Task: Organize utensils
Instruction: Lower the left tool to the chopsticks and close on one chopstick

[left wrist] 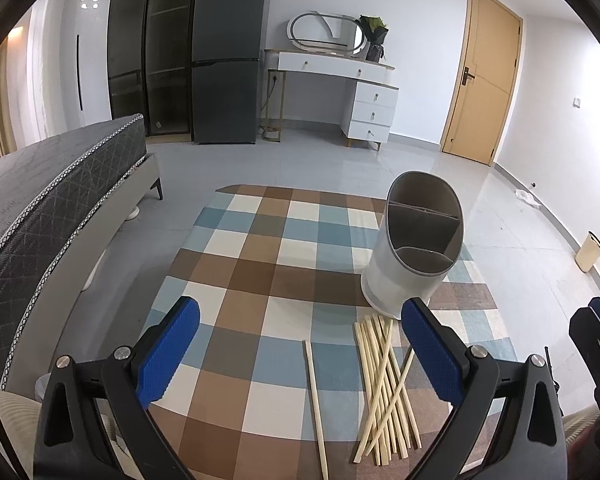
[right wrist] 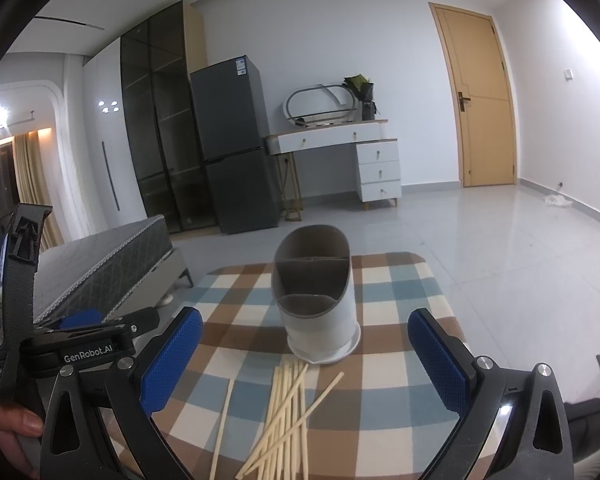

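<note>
Jaws gape empty on the left gripper and right gripper; only the right wrist view shows the left gripper's body beside the chopsticks and holder.

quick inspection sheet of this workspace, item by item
surface: checked cloth over the table, lying flat
job's things: grey holder upright, its compartments empty; pile of chopsticks in front of it; single chopstick apart, to the pile's left
clutter: nothing seen on the cloth
grippers: left gripper open, holding nothing; right gripper open, holding nothing
cables: cord hanging under the dressing table
surroundings: bed, fridge, door, small bin
</note>
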